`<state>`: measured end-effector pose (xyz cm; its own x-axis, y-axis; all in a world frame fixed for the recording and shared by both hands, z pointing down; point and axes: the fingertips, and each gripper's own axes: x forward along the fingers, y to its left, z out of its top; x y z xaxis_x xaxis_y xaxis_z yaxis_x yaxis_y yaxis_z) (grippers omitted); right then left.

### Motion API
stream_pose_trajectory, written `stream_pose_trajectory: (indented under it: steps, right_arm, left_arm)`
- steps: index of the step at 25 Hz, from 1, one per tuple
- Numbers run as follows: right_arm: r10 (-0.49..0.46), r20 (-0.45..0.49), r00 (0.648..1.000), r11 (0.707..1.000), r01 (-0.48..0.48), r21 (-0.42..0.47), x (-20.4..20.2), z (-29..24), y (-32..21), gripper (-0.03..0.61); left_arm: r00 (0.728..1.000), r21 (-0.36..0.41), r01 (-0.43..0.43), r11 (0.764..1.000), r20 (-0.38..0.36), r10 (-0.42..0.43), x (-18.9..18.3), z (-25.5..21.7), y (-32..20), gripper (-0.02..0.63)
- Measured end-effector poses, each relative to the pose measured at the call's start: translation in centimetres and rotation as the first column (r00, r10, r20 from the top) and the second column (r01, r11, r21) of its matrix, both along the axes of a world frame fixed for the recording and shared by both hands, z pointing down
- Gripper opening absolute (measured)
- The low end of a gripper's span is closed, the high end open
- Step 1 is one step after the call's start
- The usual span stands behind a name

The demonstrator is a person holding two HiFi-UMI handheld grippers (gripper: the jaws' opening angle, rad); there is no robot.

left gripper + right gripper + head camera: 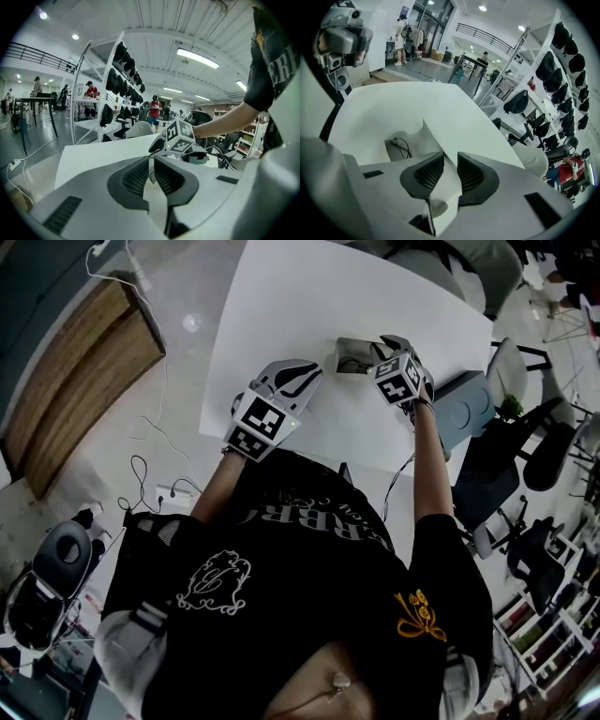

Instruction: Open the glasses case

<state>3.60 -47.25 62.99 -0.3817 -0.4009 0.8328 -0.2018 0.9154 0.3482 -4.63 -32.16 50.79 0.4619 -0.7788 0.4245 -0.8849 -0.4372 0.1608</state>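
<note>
**Item:** glasses case (393, 157).
- **Handling:** judged light, stiff-walled, with smooth white skin, likely slippery. Lid (427, 140) is thin, bendable flap; best hold is its free edge, with body steadied. Glasses (398, 146) inside are fragile.
- **Location:** on bench (417, 98), just ahead of right hand-held gripper (450, 159), which pinches lid edge between its jaws.
- **Left hand-held gripper (151, 161):** near right hand-held gripper, apart from case. Jaws nearly together, empty.
</note>
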Motion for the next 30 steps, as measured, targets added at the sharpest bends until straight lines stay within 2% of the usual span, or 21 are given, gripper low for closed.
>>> stream_pose_trajectory:
  steps: [7,10,12,18,20,24,30]
  right_arm:
    - [0.076,-0.007,0.997,0.997,-0.076,0.003,1.2,0.7,-1.3,0.087]
    - [0.094,0.017,0.995,0.995,-0.094,-0.020,1.3,0.5,-0.7,0.112]
    - [0.112,0.046,0.993,0.993,-0.110,-0.040,1.2,0.0,-0.5,0.136]
    - [0.175,0.195,0.965,0.984,-0.168,-0.053,1.2,-4.2,1.6,0.138]
    - [0.217,0.270,0.938,0.976,-0.204,-0.073,1.4,-6.0,2.7,0.131]
    - [0.305,0.419,0.855,0.952,-0.277,-0.127,2.4,-8.8,5.6,0.115]
    - [0.417,0.548,0.725,0.908,-0.356,-0.220,5.2,-11.5,11.0,0.109]
  left_arm:
    - [1.000,-0.005,0.024,1.000,-0.001,-0.024,-0.4,0.2,1.2,0.038]
    - [0.999,-0.009,0.037,0.999,0.002,-0.037,-0.7,0.2,1.6,0.038]
    - [0.999,-0.007,0.042,0.999,0.004,-0.042,-0.8,0.0,1.6,0.038]
    - [1.000,0.005,0.028,1.000,0.010,-0.028,-0.1,-0.6,2.2,0.038]
    - [1.000,0.009,0.020,1.000,0.012,-0.020,0.4,-0.9,2.5,0.038]
    - [1.000,0.015,-0.006,1.000,0.018,0.006,1.5,-1.6,3.5,0.038]
    - [0.999,0.020,-0.035,0.999,0.030,0.034,3.3,-2.6,5.5,0.038]
